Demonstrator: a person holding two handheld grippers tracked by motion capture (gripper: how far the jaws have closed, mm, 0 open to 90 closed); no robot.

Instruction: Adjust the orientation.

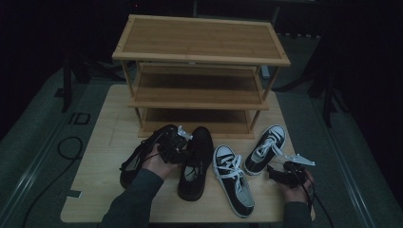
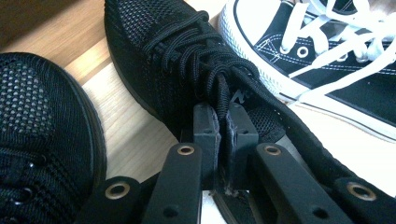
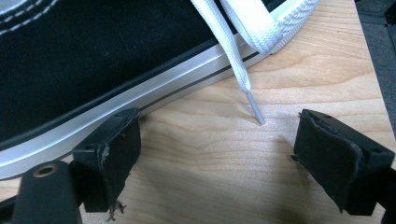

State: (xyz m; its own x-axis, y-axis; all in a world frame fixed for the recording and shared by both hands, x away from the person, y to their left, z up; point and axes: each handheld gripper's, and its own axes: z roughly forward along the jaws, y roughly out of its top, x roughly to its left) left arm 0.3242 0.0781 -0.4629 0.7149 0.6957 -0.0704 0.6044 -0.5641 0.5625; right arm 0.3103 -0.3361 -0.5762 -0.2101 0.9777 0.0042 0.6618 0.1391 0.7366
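- the left gripper (image 2: pixel 223 122) is pinching the tongue and laces of the black shoe (image 1: pixel 196 161), which is lying near the middle of the table (image 1: pixel 109 142), toe toward the rack (image 1: pixel 199 71).
- its mesh upper is probably light and soft, so the pinched fabric is likely sagging once lifted; the stiffer heel collar is looking like the firmer hold.
- the right gripper (image 3: pixel 215 158) is resting wide open, holding nothing, beside the sneaker (image 1: pixel 266 149) near the right edge.
- the second black shoe (image 1: pixel 138 159) and second sneaker (image 1: pixel 233 183) are crowding both sides; the rack's shelves are offering open room.
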